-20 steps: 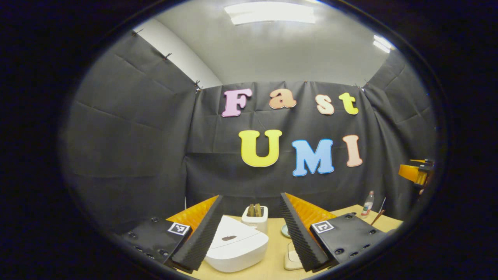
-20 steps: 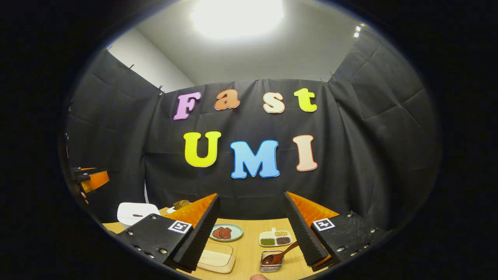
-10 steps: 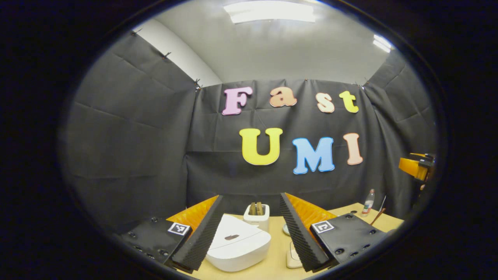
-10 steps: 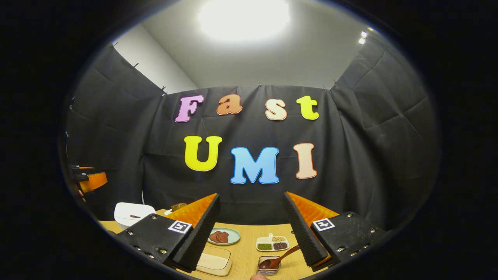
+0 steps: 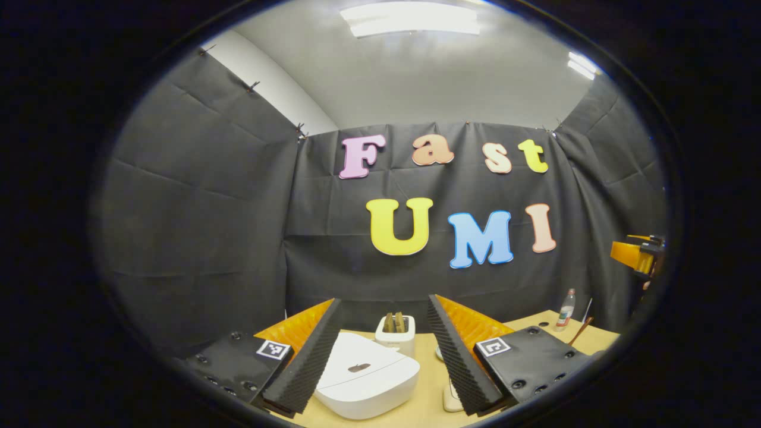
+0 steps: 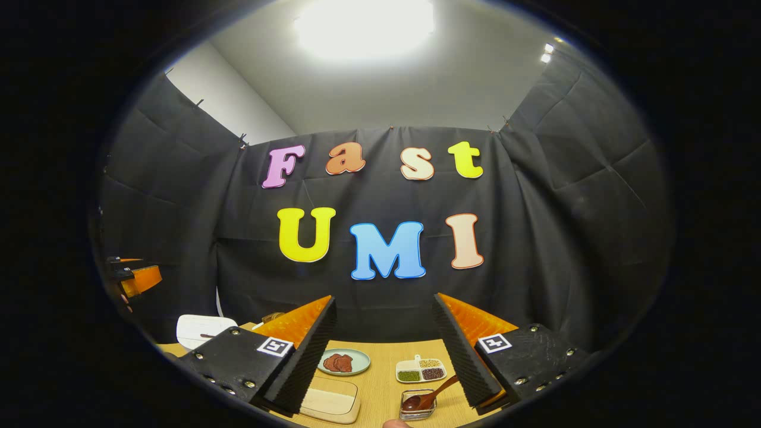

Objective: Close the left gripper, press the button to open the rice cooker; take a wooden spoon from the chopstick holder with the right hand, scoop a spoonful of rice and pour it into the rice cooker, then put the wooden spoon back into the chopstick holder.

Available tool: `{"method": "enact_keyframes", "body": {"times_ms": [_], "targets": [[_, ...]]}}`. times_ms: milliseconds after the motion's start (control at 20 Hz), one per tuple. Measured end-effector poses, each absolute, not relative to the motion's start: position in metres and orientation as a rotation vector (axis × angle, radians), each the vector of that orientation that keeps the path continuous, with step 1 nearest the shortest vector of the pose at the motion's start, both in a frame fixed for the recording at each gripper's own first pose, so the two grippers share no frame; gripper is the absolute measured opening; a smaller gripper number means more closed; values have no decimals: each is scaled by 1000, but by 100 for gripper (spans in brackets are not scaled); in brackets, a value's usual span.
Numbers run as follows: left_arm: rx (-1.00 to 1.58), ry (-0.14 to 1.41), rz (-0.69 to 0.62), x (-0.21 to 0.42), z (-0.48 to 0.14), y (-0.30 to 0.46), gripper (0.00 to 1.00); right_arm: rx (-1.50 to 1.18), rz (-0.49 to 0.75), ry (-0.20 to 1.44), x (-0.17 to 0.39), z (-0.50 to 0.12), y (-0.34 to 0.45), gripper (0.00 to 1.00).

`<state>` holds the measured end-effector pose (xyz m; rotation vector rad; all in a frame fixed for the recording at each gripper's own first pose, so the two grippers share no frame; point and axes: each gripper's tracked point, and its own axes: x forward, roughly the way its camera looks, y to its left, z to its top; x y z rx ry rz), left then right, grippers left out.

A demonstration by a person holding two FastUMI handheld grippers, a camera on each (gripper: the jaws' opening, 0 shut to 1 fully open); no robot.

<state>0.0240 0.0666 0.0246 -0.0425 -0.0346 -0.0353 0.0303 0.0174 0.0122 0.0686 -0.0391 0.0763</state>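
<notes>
The left tongs [image 5: 383,351] were held wide apart above the light wooden surface [image 5: 425,401], nothing caught between them. The closed white rice cooker [image 5: 365,382] was framed between the foam-lined fingers, with the white chopstick holder [image 5: 397,337] standing just behind it, wooden handles poking up. The right tongs [image 6: 383,351] were likewise spread and empty. Below them a brown wooden spoon [image 6: 429,396] was seen resting in a small clear glass dish [image 6: 418,405], near a white divided tray of grains [image 6: 421,371] and a pale green plate [image 6: 343,361].
</notes>
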Motion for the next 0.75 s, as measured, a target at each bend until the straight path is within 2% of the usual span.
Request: {"method": "enact_keyframes", "body": {"times_ms": [150, 400, 500, 650, 750], "targets": [[-38, -44, -48, 28, 27, 67, 95, 61, 65, -49, 33, 15, 18, 97], [-41, -48, -60, 30, 25, 73, 98, 75, 56, -39, 31, 14, 23, 97], [-40, -51, -62, 31, 26, 76, 94, 77, 50, -44, 31, 15, 23, 97], [-41, -55, -65, 33, 26, 78, 100, 74, 46, -51, 32, 17, 25, 97], [-37, -59, -68, 37, 26, 81, 98, 73, 43, -53, 33, 18, 29, 97]]}}
